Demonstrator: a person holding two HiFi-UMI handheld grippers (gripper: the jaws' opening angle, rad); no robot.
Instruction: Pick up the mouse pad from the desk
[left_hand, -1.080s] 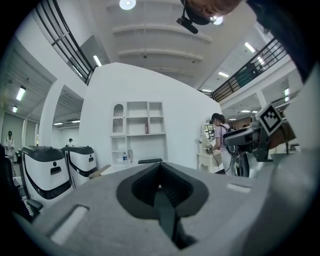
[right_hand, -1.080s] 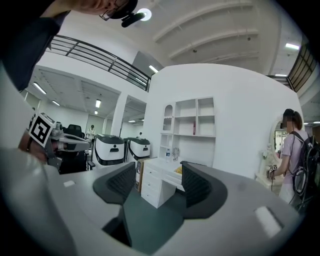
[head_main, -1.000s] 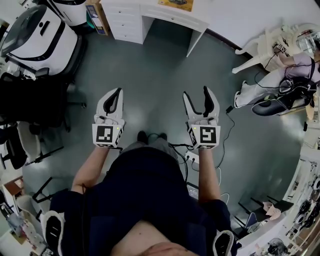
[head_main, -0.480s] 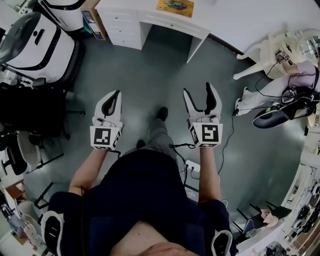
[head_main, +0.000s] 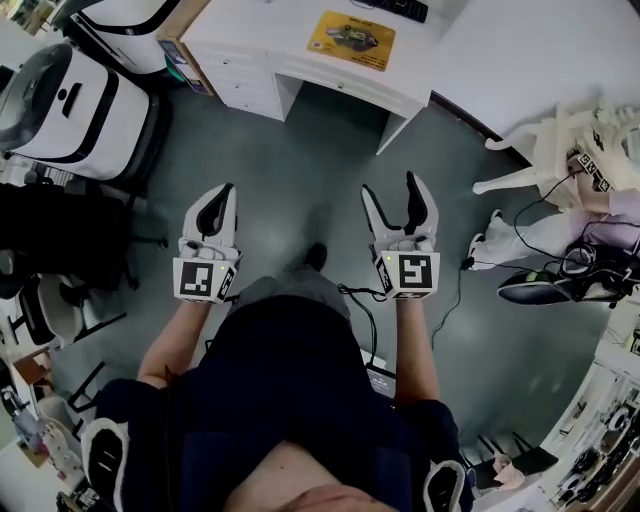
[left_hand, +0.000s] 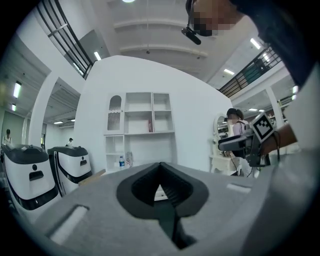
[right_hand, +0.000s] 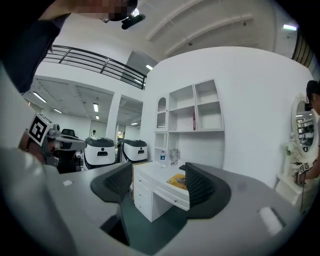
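Mouse pad lies flat on white desk, well ahead of both grippers. Left gripper jaws clenched, empty. Right gripper jaws spread wide, just been opening, nothing between them.

I stand in a large indoor hall set up like a lab's mock room. A white desk with drawers sits against a curved white wall with built-in white shelves. Bulky white-and-black machines are parked beside it. A railed mezzanine runs overhead, and black cables trail over the grey-green floor.
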